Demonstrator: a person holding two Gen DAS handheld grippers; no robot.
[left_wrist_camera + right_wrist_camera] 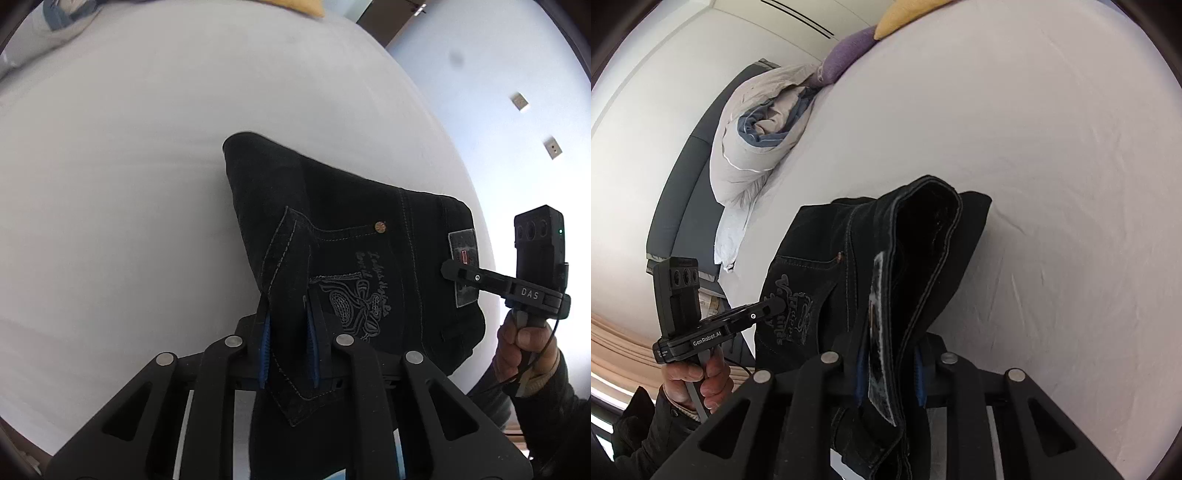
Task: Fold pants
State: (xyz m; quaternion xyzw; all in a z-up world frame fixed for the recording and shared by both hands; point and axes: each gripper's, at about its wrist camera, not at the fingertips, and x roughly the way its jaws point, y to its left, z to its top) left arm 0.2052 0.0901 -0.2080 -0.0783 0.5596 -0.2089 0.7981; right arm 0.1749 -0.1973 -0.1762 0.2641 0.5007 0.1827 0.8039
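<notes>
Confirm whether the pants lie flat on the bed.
No, the pants hang bunched, lifted above the bed.

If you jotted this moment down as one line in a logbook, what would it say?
stage: lifting folded pants off white bed | left tool: shut on pants | right tool: shut on waistband edge

White bed [1052,147], rumpled duvet [757,147], purple cushion [846,55], yellow cushion [905,14].
</notes>
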